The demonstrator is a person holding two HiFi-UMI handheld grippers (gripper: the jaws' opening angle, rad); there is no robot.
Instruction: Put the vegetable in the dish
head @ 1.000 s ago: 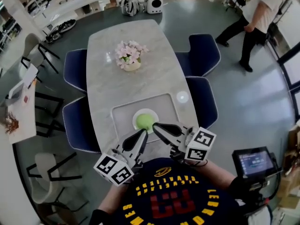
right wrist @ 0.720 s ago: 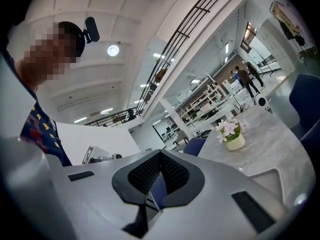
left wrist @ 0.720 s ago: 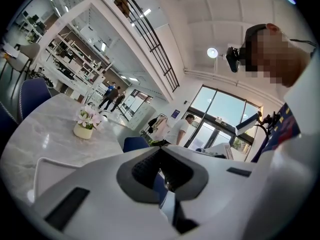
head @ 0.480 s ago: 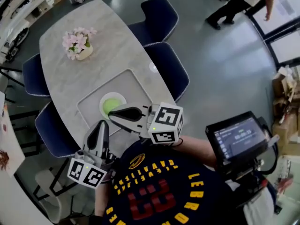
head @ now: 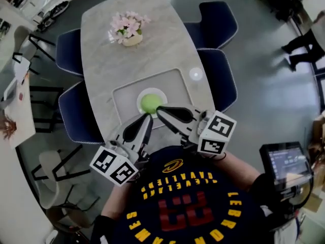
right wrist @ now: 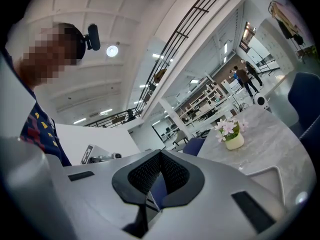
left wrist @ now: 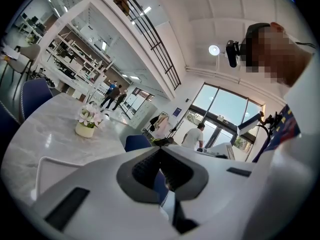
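Looks pretty much done: the round green vegetable (head: 151,104) sits in the small white dish (head: 139,97) on the pale marble worktop (head: 167,44). The left tongs (head: 147,118) and right tongs (head: 159,110) hover beside it, both clenched on nothing. The next move is probably just backing off.

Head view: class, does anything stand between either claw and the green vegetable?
Nothing visible does. The green vegetable lies uncovered in the white dish, and the left claw and right claw, both shut and empty, point at its near rim.

Pink flowers in pot (head: 127,27), marble table (head: 162,50), blue chairs (head: 218,18)
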